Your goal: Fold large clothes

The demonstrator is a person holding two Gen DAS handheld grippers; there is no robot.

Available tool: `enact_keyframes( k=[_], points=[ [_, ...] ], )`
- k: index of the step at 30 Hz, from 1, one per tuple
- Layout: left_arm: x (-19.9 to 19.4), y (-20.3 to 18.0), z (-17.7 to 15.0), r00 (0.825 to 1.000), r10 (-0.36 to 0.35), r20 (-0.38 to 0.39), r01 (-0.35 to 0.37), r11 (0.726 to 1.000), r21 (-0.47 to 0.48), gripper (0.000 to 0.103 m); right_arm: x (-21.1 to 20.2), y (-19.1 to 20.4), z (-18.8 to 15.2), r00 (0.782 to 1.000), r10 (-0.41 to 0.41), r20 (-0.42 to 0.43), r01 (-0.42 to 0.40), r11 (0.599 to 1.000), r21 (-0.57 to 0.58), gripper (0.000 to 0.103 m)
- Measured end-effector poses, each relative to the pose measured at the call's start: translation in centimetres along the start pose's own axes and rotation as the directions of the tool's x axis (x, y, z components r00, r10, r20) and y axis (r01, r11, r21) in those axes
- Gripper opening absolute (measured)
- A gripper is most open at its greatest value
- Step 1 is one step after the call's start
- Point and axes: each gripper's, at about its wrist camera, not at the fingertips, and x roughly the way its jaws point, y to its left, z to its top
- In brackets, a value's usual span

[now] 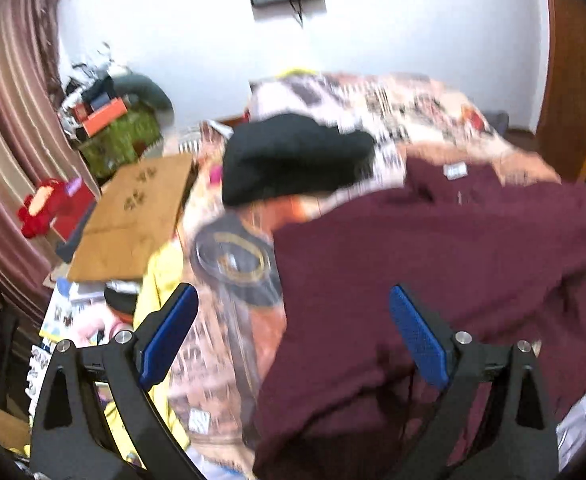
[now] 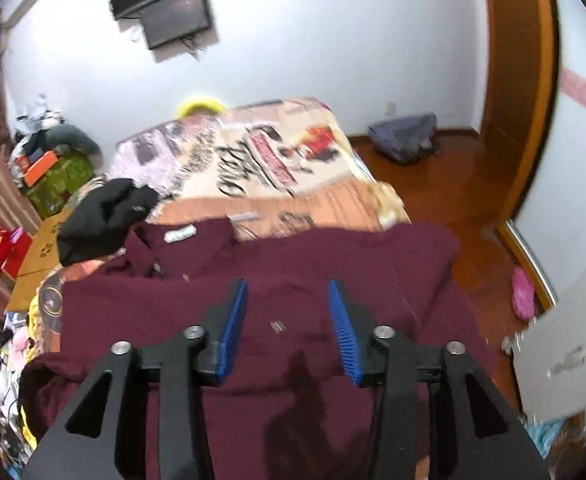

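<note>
A large maroon shirt (image 1: 433,248) lies spread on the bed, collar and white neck label at its far end; it also shows in the right wrist view (image 2: 301,264). My left gripper (image 1: 293,336) is wide open and empty, held above the shirt's left edge. My right gripper (image 2: 288,328) is open and empty, hovering over the middle of the shirt. A black garment (image 1: 293,160) lies crumpled on the bed beyond the shirt's left shoulder, also in the right wrist view (image 2: 105,216).
The bed carries a patterned printed cover (image 2: 261,152). A cardboard sheet (image 1: 133,216), red toy (image 1: 49,204) and cluttered boxes (image 1: 117,128) sit left of the bed. Wooden floor (image 2: 453,184), a grey bag (image 2: 405,136) and a door frame (image 2: 521,80) are on the right.
</note>
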Motion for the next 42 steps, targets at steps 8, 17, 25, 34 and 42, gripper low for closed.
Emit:
enact_keyframes(
  k=[8, 17, 25, 34, 42],
  points=[
    [5.7, -0.5, 0.8, 0.988, -0.07, -0.136, 0.067, 0.997, -0.027, 0.097, 5.7, 2.8, -1.1, 0.987, 0.048, -0.152, -0.059, 0.996, -0.066, 0.052],
    [8.7, -1.2, -5.4, 0.939, -0.094, -0.33, 0.102, 0.995, 0.008, 0.097, 6.0, -2.1, -6.2, 0.967, 0.036, -0.253, -0.031, 0.999, 0.024, 0.051],
    [7.0, -2.2, -5.2, 0.953, -0.055, -0.299, 0.075, 0.996, 0.056, 0.097, 4.4, -3.0, -6.5, 0.974, 0.077, -0.212, -0.058, 0.994, 0.092, 0.051],
    [3.5, -4.6, 1.2, 0.987, -0.104, -0.126, 0.115, 0.99, 0.079, 0.097, 0.6, -5.4, -3.8, 0.996, 0.028, -0.087, -0.016, 0.991, 0.136, 0.052],
    [2.3, -10.5, 6.3, 0.975, -0.222, -0.023, 0.223, 0.966, 0.132, 0.097, 0.3, -13.2, -5.0, 0.993, -0.082, -0.089, 0.107, 0.938, 0.329, 0.052]
  ],
)
